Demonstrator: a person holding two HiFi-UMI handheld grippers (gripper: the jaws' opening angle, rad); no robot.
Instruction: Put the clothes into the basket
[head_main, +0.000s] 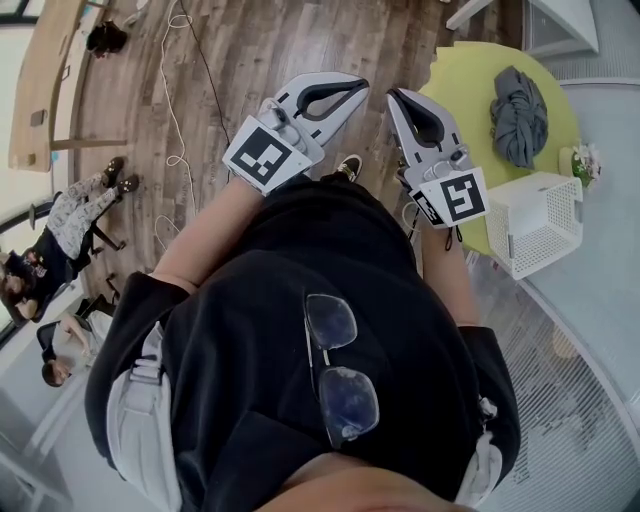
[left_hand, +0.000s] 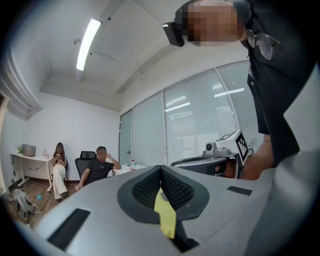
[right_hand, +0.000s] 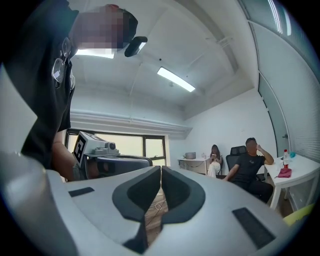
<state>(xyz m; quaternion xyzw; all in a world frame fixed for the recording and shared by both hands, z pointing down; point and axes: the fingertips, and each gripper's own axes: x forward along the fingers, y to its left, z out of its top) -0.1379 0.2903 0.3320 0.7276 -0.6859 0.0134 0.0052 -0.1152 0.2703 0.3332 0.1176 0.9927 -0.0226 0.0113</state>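
A crumpled grey garment (head_main: 518, 115) lies on a round yellow-green table (head_main: 465, 75) at the right of the head view. A white slatted basket (head_main: 535, 225) stands at the table's near edge, below the garment. My left gripper (head_main: 361, 85) and right gripper (head_main: 392, 96) are held side by side in front of my chest, left of the table and apart from garment and basket. The left gripper (left_hand: 160, 168) is shut with nothing between its pads. The right gripper (right_hand: 161, 168) is also shut and empty. Both point level across the room.
Wood floor with white and black cables (head_main: 178, 110) lies ahead. Seated people (head_main: 70, 215) are at the far left beside a wooden desk (head_main: 40, 90). A small flower pot (head_main: 583, 160) stands on the table's right edge. A white table (right_hand: 295, 174) holds a bottle and a pink cloth.
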